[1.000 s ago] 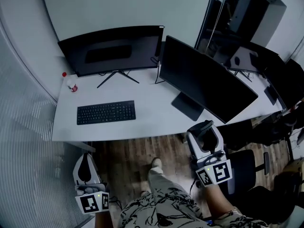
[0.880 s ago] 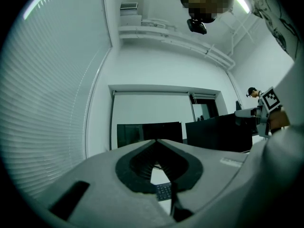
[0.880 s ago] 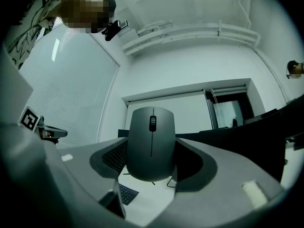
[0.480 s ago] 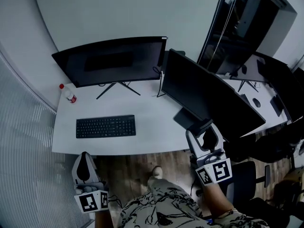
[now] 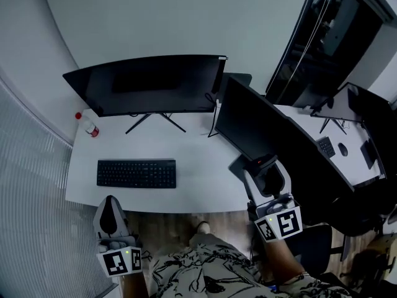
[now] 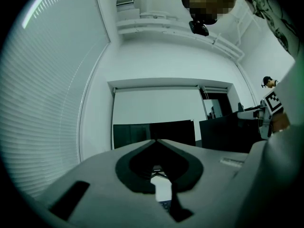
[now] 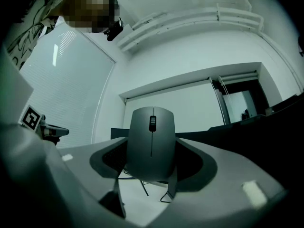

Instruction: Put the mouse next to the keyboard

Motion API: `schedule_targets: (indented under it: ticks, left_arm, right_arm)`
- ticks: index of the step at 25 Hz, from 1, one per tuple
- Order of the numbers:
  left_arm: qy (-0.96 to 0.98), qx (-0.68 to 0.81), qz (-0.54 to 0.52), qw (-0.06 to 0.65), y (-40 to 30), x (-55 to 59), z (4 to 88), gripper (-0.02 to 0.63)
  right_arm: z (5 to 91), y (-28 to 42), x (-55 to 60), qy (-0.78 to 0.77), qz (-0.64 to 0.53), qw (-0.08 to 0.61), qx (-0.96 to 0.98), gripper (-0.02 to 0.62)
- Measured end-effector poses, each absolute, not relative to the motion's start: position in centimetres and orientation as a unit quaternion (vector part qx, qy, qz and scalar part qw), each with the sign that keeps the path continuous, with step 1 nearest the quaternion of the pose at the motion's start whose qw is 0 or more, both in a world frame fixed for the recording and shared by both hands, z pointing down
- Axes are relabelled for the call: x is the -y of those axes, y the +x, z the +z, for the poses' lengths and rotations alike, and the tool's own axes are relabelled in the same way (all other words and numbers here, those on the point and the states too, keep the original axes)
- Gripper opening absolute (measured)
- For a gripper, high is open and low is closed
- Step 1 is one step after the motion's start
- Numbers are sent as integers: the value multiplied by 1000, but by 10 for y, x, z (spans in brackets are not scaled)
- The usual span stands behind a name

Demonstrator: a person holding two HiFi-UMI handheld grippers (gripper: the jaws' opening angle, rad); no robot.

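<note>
The mouse (image 7: 151, 144) is off the desk, clamped between the jaws of our right gripper (image 5: 268, 177). In the right gripper view the jaws press on both its flanks, with its scroll wheel facing the camera. From the head view, it hangs well to the right of the keyboard (image 5: 136, 173), past the near edge of the white desk (image 5: 198, 157) on which the keyboard lies.

Our left gripper (image 5: 110, 208) sits nearer to us than the keyboard and slightly to its left, off the desk edge and over the wooden floor (image 5: 180, 225). Its jaws are closed tip to tip with nothing between them, as the left gripper view shows.

Behind the keyboard stands a wide curved monitor (image 5: 146, 82) on a splayed stand. A second dark monitor (image 5: 260, 129) stands to the keyboard's right, turned at an angle, its base close to the right gripper. A small bottle (image 5: 89, 126) with a red cap stands behind the keyboard's left end. Below the keyboard in the head view we see our own patterned clothing (image 5: 198, 272).
</note>
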State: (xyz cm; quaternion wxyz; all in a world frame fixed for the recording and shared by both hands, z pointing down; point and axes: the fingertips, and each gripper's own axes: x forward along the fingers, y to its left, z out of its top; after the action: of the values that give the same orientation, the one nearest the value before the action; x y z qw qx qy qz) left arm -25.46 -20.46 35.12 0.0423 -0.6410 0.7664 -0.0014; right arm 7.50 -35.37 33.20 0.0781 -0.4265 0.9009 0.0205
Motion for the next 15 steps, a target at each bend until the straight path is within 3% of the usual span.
schedule_targets:
  ticks: [15]
  left_arm:
    - [-678, -734, -8, 36, -301, 271, 354, -2]
  right_arm:
    - [347, 27, 397, -449, 9, 43, -892, 299]
